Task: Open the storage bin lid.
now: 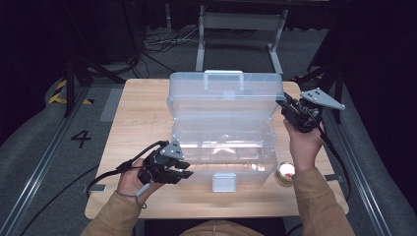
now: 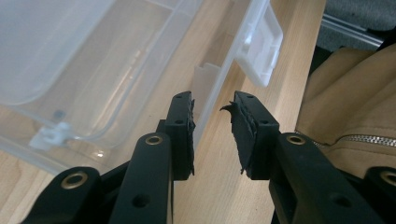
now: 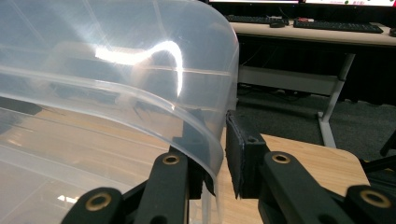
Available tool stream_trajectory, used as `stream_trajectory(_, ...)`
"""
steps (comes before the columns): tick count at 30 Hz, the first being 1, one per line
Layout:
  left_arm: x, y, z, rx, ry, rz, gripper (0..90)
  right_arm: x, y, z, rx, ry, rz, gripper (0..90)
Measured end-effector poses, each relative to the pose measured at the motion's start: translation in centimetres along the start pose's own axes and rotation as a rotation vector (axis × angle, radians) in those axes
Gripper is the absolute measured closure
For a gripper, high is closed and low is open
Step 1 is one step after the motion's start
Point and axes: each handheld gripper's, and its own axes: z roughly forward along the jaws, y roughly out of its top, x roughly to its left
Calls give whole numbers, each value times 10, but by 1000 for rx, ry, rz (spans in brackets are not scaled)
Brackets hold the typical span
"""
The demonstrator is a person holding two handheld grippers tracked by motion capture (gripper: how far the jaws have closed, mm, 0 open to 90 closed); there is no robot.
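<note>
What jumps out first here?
The clear plastic box mid-table with its lid standing open. The right gripper is clamped on the lid's right edge, one jaw on each side of the wall. The left gripper sits at the box's front left corner, jaws apart with nothing between them, near the white latch.

Clear plastic storage box (image 1: 223, 147) sits mid-table, its hinged lid (image 1: 226, 96) raised upright.
</note>
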Motion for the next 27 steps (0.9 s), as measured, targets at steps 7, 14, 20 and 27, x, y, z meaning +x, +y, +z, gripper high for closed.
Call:
stream_trajectory(7, 7, -4, 12, 18, -28, -33, 697, -1, 1, 0, 5, 9, -19, 774)
stream_trajectory(14, 8, -4, 24, 64, -24, -30, 696, 0, 1, 0, 1, 2, -21, 773)
stream_trajectory(20, 8, -5, 35, 98, -13, -25, 706, 2, 0, 1, -20, -12, -35, 768)
stream_trajectory(27, 13, -12, 41, 77, -29, -65, 730, 6, -1, 4, -55, -51, -60, 771)
